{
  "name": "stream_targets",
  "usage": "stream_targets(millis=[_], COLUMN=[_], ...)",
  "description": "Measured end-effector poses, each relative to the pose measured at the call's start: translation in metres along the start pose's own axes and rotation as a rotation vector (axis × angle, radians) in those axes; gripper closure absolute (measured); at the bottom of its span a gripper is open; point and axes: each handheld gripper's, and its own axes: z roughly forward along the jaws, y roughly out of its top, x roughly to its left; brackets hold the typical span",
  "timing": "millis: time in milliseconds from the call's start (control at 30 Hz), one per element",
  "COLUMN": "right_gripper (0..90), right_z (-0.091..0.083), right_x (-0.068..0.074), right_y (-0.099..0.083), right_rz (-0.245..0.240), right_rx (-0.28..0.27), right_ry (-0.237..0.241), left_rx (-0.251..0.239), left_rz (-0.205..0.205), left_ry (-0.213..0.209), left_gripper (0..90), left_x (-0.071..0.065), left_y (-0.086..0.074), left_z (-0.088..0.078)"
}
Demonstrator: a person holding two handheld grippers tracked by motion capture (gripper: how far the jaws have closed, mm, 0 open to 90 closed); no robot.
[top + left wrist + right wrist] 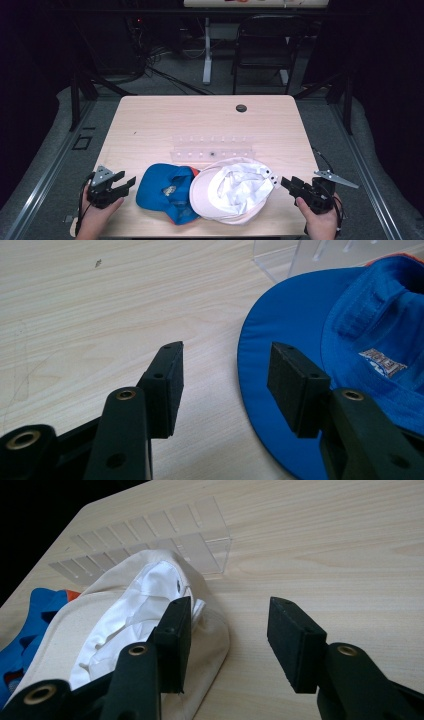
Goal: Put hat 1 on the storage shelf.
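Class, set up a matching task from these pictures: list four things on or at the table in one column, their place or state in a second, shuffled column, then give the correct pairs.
Things:
1. blue cap
2. white cap
3. clear rack
4. left tool

Places or states:
A. behind both caps
B. inside up, partly overlapping the other cap
C. jaws open, holding nothing
D. inside up, nearest the left tool

Pairs: 1-D, 2-B, 3-A, 4-C

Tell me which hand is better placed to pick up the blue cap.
Left. The left gripper sits open right beside the blue cap, its brim edge near the fingers. The right gripper is across the white cap, which overlaps the blue one.
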Motion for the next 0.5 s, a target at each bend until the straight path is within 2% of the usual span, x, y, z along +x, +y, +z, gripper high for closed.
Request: stream_targets(millis=[67, 133, 300, 333, 433, 500], right_gripper=[51.3, 50.8, 49.1, 48.0, 47.0, 45.5], right_z=[0.001, 0.002, 0.004, 0.006, 0.009, 0.014], right_x=[0.001, 0.003, 0.007, 0.011, 0.016, 0.023], right_y=[0.004, 0.007, 0.018, 0.022, 0.026, 0.031], right_rz=[0.007, -0.008, -0.014, -0.023, -0.041, -0.066], right_rx=[0.020, 0.037, 0.068, 0.090, 0.108, 0.147], right_ry=[0.018, 0.002, 0.017, 0.026, 0.027, 0.041], left_rx=[0.002, 0.010, 0.009, 0.008, 0.004, 0.008], left_rz=[0.002, 0.009, 0.017, 0.020, 0.019, 0.022], left_ry=[-0.002, -0.004, -0.005, -0.006, -0.007, -0.007], left_gripper=[49.3, 49.3, 49.1, 49.2, 49.1, 49.1], left_x=[0.000, -0.001, -0.003, -0.004, -0.005, -0.004], left_y=[0.000, 0.000, -0.001, -0.001, -0.001, -0.001], left_z=[0.000, 0.000, 0.002, 0.002, 0.003, 0.003])
